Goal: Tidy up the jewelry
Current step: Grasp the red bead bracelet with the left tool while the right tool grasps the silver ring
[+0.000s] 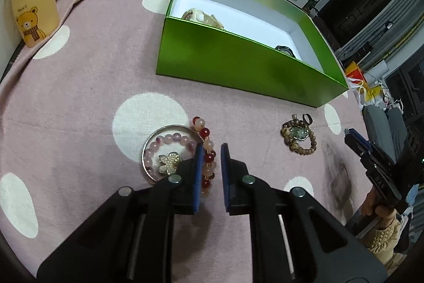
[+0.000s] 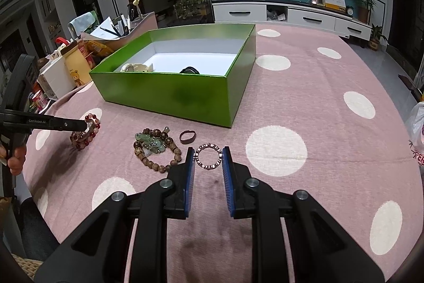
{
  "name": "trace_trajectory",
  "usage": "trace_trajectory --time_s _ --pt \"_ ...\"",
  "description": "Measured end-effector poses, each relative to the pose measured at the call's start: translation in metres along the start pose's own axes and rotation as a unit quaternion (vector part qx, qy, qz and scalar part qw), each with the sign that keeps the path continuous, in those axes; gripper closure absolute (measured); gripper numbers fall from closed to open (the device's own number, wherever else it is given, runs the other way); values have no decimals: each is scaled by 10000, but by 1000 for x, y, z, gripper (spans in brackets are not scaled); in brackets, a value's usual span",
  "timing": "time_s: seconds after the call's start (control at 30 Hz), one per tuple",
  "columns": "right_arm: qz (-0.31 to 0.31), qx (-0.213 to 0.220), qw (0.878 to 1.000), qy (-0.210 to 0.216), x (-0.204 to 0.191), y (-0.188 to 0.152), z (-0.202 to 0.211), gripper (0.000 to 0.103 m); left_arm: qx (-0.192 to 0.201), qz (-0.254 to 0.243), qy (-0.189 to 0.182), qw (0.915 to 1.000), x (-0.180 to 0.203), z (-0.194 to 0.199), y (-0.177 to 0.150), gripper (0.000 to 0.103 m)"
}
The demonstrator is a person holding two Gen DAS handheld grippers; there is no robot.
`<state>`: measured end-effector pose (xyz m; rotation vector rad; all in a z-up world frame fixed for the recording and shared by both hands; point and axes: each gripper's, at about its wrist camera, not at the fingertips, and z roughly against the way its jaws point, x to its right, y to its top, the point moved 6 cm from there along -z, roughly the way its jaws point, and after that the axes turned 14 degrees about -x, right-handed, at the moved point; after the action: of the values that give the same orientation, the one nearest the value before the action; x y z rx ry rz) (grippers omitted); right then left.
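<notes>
Left tool [image 1: 211, 150] straddles, part-open, the red bead bracelet [image 1: 206, 150] running lengthwise between its pads; right tool [image 2: 208, 154], part-open, brackets a flat crystal ring bracelet [image 2: 208, 156].

"GenRobot.AI" on left gripper [image 2: 86, 126], "DAS" on right gripper [image 1: 349, 135]

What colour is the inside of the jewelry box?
White inside, glossy green outside; the box interior shows best in the right wrist view.
</notes>
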<state>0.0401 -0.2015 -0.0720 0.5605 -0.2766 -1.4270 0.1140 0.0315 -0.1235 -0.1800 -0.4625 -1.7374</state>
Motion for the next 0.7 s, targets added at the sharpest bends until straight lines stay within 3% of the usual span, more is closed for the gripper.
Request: trace_trajectory --time_s 0.27,0.63,0.7 --pt "59 -10 10000 30 -3 0 -1 83 106 145 105 9998 -14 8 -4 92" --pt "47 -19 10000 23 -6 0 -3 83 -69 27 208 9998 -6 -7 -3 88" --pt "28 -18 10000 23 -5 -1 -2 83 -76 -11 216 9997 -3 -8 -4 92"
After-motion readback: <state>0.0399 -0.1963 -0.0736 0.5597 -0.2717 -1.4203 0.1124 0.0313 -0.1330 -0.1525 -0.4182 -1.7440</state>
